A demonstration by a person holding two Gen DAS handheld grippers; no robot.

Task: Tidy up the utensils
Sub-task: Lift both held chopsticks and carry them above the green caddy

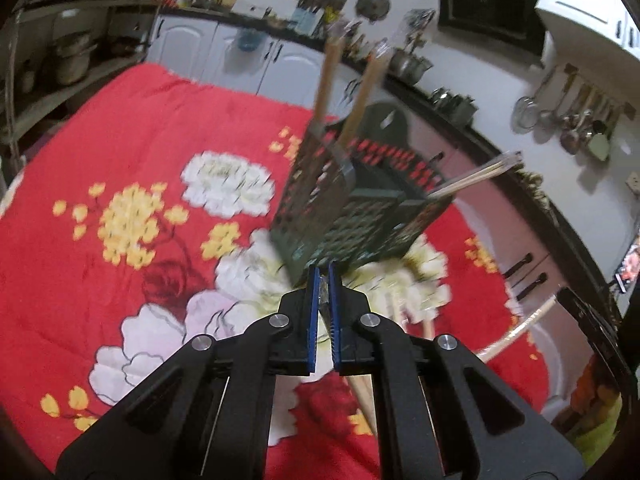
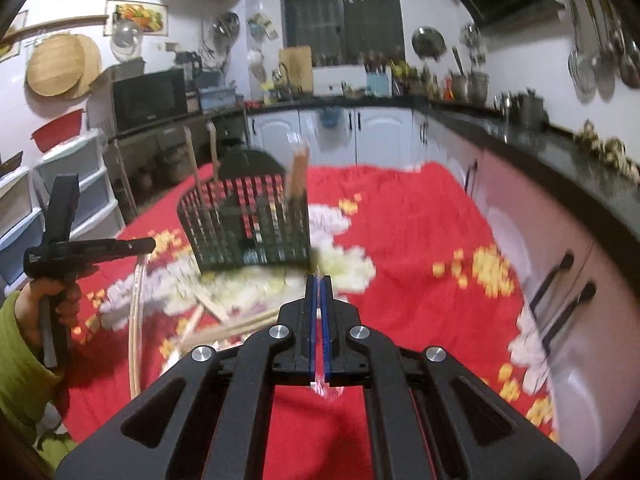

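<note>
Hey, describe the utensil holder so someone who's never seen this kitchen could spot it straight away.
Look at the red floral cloth spread below the white cabinets. Near its middle, on a white flower print, stands the utensil basket, a dark green plastic box with slotted walls. Unlike the wrapped chopsticks lying loose on the cloth beside it, it stands upright with wooden handles sticking out of it.

Utensil basket (image 2: 248,224) stands on the quilt-covered table (image 2: 420,240), toward its middle; two long handles (image 1: 332,76) upright in basket's far-left compartment; wrapped chopstick bundle (image 2: 298,176) upright at its right side; loose chopsticks (image 2: 224,320) lie on the quilt near of the basket; counter (image 2: 520,136) runs behind and along the right; hand (image 2: 60,300) at near left.
</note>
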